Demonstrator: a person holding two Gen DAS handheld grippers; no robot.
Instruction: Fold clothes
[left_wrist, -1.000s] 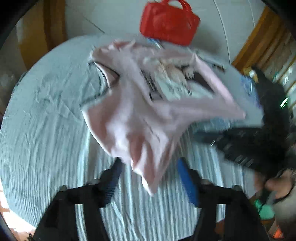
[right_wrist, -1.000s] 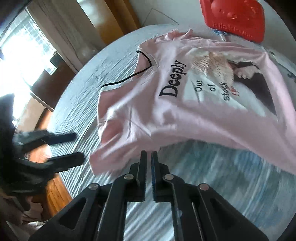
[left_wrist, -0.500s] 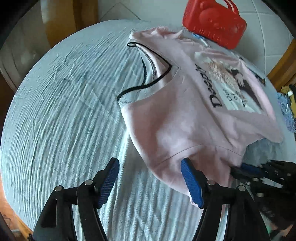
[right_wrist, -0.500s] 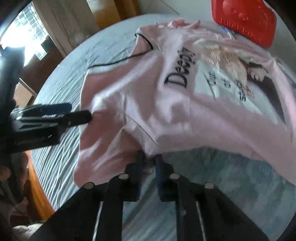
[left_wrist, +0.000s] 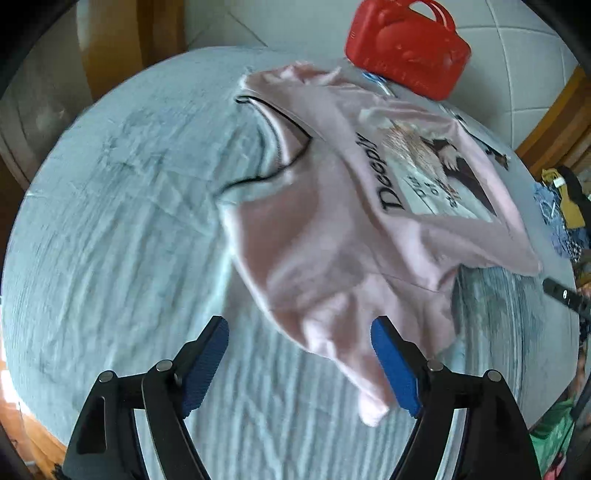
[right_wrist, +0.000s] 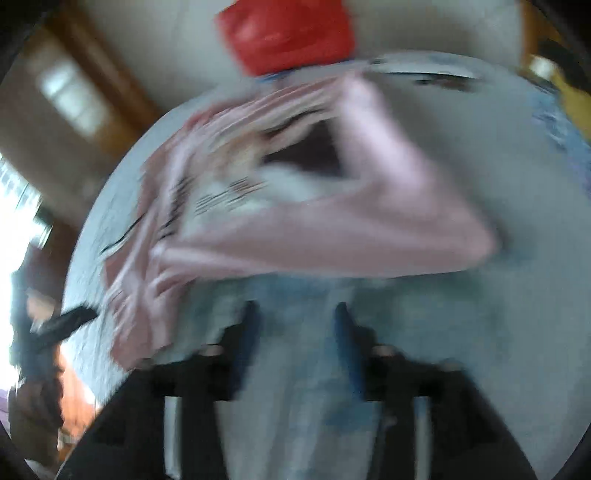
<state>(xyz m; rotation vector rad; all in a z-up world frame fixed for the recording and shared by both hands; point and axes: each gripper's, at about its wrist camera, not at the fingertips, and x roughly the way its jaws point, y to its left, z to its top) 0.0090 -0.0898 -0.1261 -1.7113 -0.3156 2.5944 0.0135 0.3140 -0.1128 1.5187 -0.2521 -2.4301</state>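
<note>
Pale pink cotton T-shirt (left_wrist: 332, 236) with black-piped neckline, black lettering "Deeply" and a printed picture panel on the chest: spread face-up, rumpled, on a round table under a light blue-grey ribbed cloth (left_wrist: 110, 258). Neckline toward the table's far left, hem toward the right edge, one sleeve trailing toward the near edge. Left gripper (left_wrist: 299, 354), black frame with blue ribbed pads: jaws wide apart, having just been opening further; sleeve end lying between them, close against the right-hand pad (left_wrist: 393, 369), not pinched; left-hand pad (left_wrist: 203, 369) over bare cloth, apart from the fabric. Right gripper (right_wrist: 295, 332), black with blue pads, heavily blurred in its own view: jaws partly apart, having just been opening, nothing between them but bare cloth; pink shirt lying beyond the fingertips, its lower edge just ahead of them, not touching. Tip of the right gripper also at the right border of the left wrist view, near the shirt's hem corner, apart from it. Red moulded plastic bag-shaped case with handle (left_wrist: 406, 48): at the table's far edge, just behind the shirt's shoulder. Heap of blue, yellow and black items (left_wrist: 565, 206): at the right rim, too small to identify. Wooden furniture and pale tiled floor around the table.
</note>
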